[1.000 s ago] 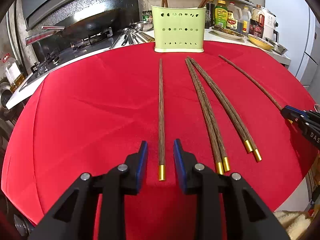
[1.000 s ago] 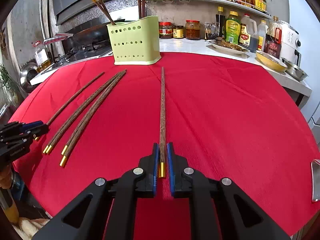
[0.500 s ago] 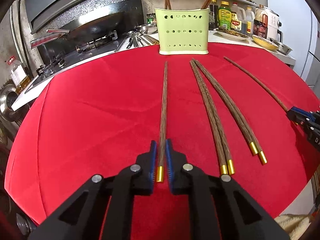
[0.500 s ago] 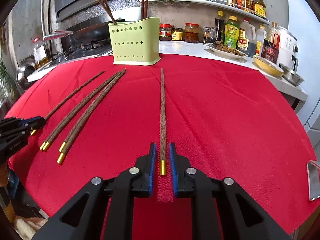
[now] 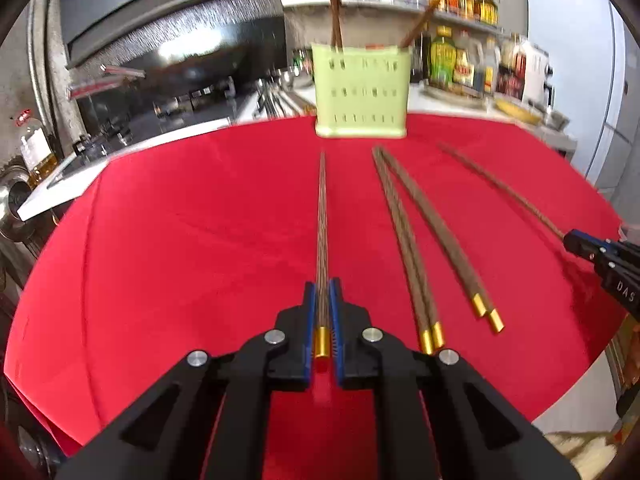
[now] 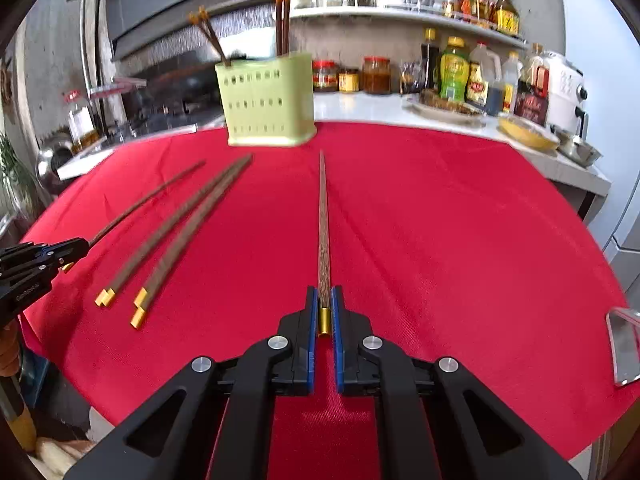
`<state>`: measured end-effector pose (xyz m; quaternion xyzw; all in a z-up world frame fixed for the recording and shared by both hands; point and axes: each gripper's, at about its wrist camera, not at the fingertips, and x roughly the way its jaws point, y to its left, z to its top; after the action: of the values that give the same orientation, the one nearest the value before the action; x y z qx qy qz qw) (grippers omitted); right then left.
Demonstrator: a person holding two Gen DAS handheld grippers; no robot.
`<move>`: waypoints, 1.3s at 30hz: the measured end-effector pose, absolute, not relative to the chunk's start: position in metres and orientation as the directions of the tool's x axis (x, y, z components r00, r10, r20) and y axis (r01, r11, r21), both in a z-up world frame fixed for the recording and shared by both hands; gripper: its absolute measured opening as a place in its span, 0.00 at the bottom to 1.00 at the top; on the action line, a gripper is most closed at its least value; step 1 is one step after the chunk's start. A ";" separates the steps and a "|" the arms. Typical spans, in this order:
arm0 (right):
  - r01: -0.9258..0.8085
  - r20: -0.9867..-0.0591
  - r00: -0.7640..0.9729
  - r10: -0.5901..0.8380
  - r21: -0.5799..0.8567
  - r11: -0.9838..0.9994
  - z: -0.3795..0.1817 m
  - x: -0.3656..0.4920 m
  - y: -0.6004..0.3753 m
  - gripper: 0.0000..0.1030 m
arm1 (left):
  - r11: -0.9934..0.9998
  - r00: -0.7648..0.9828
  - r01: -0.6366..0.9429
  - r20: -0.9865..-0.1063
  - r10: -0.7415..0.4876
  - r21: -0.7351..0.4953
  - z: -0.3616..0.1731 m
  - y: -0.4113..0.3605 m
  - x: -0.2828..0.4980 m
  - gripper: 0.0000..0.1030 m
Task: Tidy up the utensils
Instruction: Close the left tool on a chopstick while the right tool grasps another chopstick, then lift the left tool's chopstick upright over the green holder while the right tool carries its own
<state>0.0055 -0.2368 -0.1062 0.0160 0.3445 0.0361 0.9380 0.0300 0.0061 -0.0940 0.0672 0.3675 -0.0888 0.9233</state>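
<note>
Both grippers, left gripper [image 5: 322, 300] and right gripper [image 6: 325, 300], are pinching a chopstick [image 5: 322, 216] each by its gold-capped end over the red counter [image 5: 180, 220], and these thin stiff sticks probably pivot easily held that far back.

Each camera sits close behind its own gripper, looking forward and steeply down along the fingers across the red tablecloth [image 5: 168, 240] toward the green utensil holder [image 5: 361, 92] and the kitchen counter [image 6: 384, 106] beyond. The left wrist view stands left of the right one; both share the holder and the four loose chopsticks [image 6: 168, 240].
</note>
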 end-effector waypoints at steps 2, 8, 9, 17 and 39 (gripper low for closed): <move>-0.060 -0.614 0.785 0.084 0.059 0.996 -0.093 0.001 -0.237 0.07 | 0.977 0.745 0.207 -0.655 -0.123 0.052 -0.078 0.010 0.026 0.07; -0.073 -0.521 0.848 0.092 0.056 0.996 -0.052 -0.007 -0.238 0.07 | 0.979 0.820 0.200 -0.555 -0.140 0.048 -0.034 0.018 0.017 0.07; -0.076 -0.510 0.855 0.092 0.051 0.996 -0.046 -0.007 -0.238 0.07 | 0.979 0.833 0.199 -0.535 -0.142 0.049 -0.025 0.018 0.016 0.07; -0.102 -0.367 0.924 0.105 0.028 0.994 0.018 -0.011 -0.234 0.07 | 0.974 0.894 0.217 -0.413 -0.174 0.060 0.024 0.017 0.006 0.07; -0.139 -0.382 0.916 0.127 -0.005 0.990 0.032 0.041 -0.222 0.07 | 0.974 0.899 0.213 -0.407 -0.164 0.078 0.016 0.021 0.030 0.07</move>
<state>0.0412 -0.2223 0.0324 -0.0158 0.1938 0.0680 0.9785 0.0299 0.0208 0.0157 0.0605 0.2030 -0.0969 0.9725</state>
